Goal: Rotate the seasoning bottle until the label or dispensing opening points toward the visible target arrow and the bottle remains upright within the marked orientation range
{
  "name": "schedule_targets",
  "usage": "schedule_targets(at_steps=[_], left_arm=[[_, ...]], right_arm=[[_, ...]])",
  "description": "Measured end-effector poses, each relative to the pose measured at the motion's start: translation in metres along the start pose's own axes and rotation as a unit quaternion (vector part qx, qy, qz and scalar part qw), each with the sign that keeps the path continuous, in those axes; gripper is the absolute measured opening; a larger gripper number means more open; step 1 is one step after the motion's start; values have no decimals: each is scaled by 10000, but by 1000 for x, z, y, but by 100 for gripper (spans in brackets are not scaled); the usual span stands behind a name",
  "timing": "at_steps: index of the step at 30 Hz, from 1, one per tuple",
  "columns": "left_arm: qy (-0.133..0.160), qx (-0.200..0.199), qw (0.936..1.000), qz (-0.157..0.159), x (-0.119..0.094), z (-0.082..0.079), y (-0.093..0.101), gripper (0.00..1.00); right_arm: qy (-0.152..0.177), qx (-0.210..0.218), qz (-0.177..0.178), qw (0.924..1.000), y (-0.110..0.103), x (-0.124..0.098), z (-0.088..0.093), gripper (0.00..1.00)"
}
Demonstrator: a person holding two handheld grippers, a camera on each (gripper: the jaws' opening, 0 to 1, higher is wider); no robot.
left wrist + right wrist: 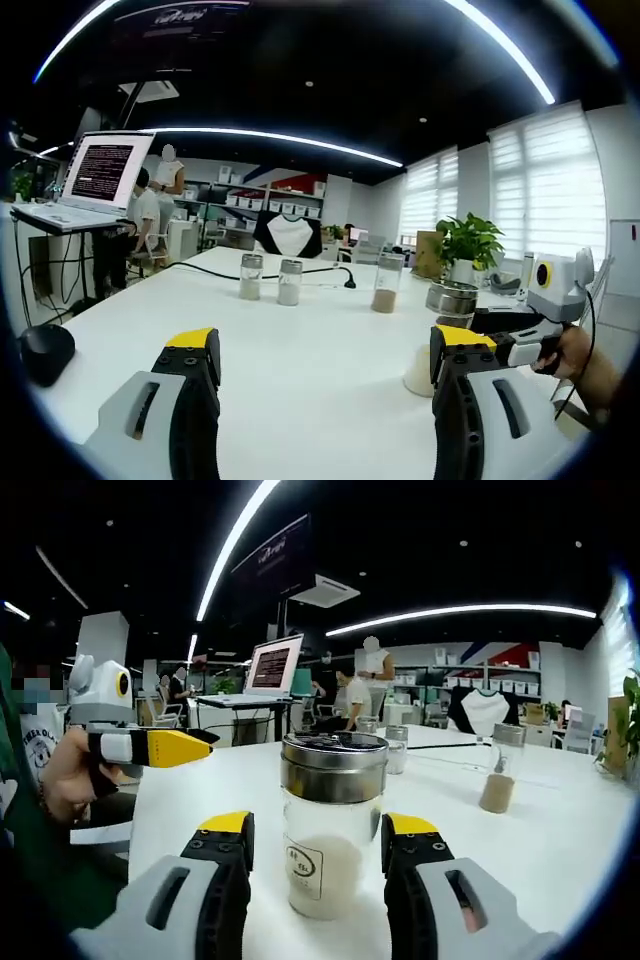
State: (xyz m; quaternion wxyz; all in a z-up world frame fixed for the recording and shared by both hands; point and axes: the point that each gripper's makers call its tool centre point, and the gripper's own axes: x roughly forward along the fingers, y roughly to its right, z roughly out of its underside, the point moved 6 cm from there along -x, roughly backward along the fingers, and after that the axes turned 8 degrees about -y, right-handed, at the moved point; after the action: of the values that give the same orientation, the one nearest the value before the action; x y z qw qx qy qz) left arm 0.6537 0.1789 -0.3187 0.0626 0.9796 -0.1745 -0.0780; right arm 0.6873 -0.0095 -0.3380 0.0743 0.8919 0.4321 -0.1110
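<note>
Right gripper lined up on the bottle, ready to grasp

The right gripper (315, 855) is spread, its jaws flanking the upright seasoning bottle (330, 825) on the white table (560, 840) without visibly pinching it. The left gripper (325, 365) hovers spread, holding nothing. The step looks like the grasp; next, squeeze and twist, keeping the bottle upright. No arrow is visible.

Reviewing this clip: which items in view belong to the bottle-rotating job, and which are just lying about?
Job:
seasoning bottle, upright between the jaws of the right hand-held gripper
left hand-held gripper, open over bare table

Lying about:
three small shakers
potted plant
laptop
black mouse
</note>
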Motion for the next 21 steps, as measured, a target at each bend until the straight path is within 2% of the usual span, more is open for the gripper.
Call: schedule_targets(at_steps=[2, 6, 9, 10, 13, 19, 21], left_arm=[[2, -7, 10000, 5, 0, 0, 0, 91], [-10, 10, 10000, 17, 0, 0, 1, 91], [-20, 5, 10000, 33, 0, 1, 1, 91], [-25, 3, 10000, 33, 0, 1, 1, 91], [-31, 28, 10000, 44, 0, 0, 1, 91], [-62, 98, 9999, 77, 1, 0, 4, 91], [-81, 96, 9999, 83, 2, 1, 5, 91]], right_arm=[[-63, -209, -21, 9998, 0, 0, 1, 51], [-51, -156, -188, 9997, 3, 0, 1, 51], [-180, -533, -264, 9981, 5, 1, 2, 51], [-154, -477, -296, 9983, 7, 1, 2, 51], [-92, -307, -732, 9968, 9, 3, 1, 51], [23, -191, -1158, 9931, 15, 7, 0, 50], [-76, -30, -1413, 9899, 12, 9, 3, 48]])
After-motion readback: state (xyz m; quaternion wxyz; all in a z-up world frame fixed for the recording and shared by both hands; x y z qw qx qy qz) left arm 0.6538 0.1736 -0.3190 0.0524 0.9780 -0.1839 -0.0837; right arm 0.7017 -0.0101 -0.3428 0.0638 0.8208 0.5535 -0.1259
